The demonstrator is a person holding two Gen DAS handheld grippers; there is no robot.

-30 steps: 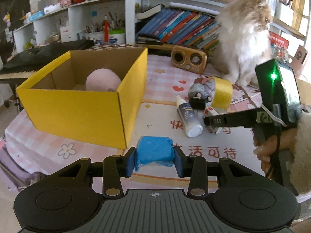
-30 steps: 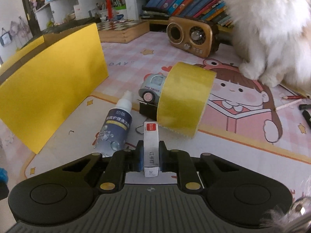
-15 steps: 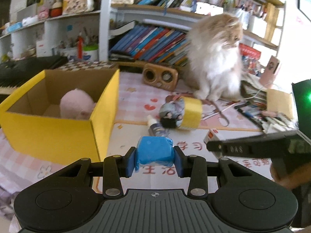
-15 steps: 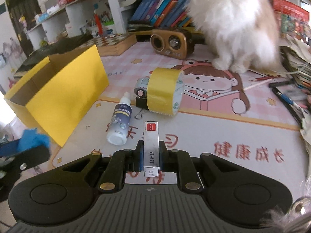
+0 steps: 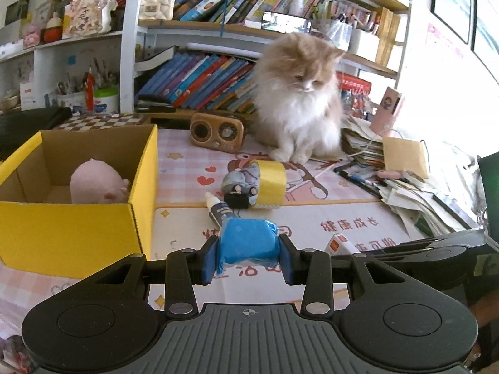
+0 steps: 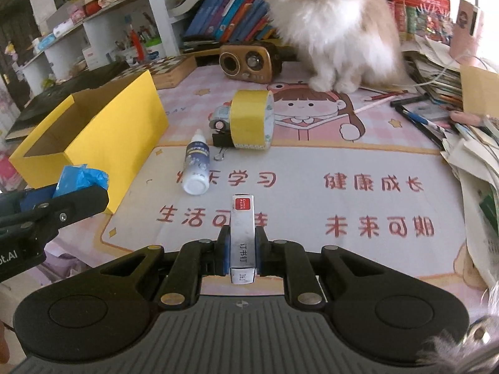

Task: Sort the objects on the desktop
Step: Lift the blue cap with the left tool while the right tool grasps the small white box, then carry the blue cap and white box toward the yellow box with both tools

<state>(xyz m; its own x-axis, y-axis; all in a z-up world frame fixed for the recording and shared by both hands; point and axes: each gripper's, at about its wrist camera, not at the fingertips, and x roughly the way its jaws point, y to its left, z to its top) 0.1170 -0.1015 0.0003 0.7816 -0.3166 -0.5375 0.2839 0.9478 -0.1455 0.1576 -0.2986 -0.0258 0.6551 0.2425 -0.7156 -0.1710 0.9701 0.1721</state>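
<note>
left gripper (image 5: 248, 257) jaws clamp a blue wad (image 5: 248, 244) between them; right gripper (image 6: 241, 255) jaws pinch a staple box (image 6: 242, 233), both above the worktop (image 6: 312, 162).

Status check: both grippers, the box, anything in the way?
Left gripper shut on blue wad. Right gripper shut on staple box. Yellow box open. Cat behind the clutter.

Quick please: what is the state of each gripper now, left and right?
Left gripper: closed on the blue roll.
Right gripper: closed on the staple box.
</note>
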